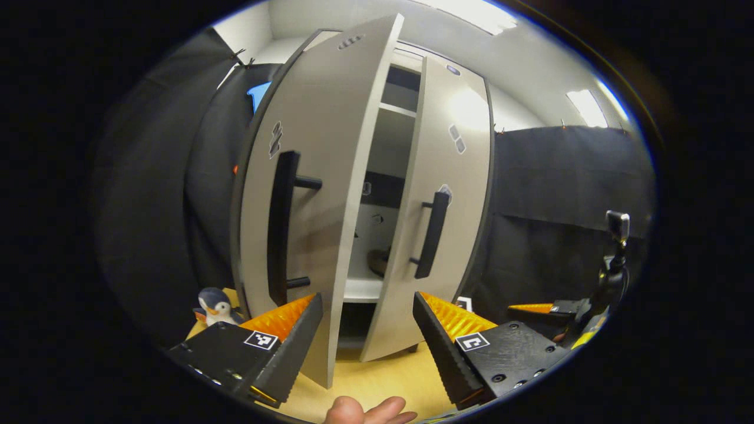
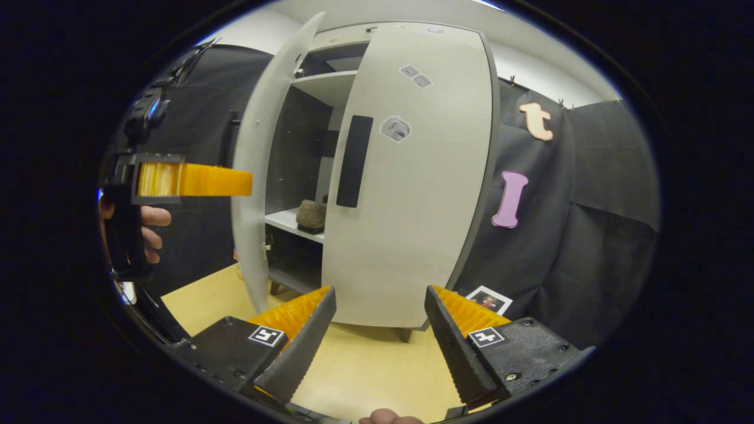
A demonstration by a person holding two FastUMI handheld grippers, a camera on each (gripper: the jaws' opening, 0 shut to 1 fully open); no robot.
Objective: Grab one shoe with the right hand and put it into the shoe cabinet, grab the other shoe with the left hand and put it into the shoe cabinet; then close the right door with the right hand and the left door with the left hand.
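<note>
Two stiff, light doors hang ajar ahead of both empty, spread tools; I'd push each near its handle.

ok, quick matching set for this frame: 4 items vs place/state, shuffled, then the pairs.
Items:
1. left door
2. right door
3. shoe
4. penguin toy

Place/state:
A. on a cabinet shelf
B. on the floor left of the cabinet
C. swung well open
D. nearly shut

Pairs: 1-C, 2-D, 3-A, 4-B
</note>
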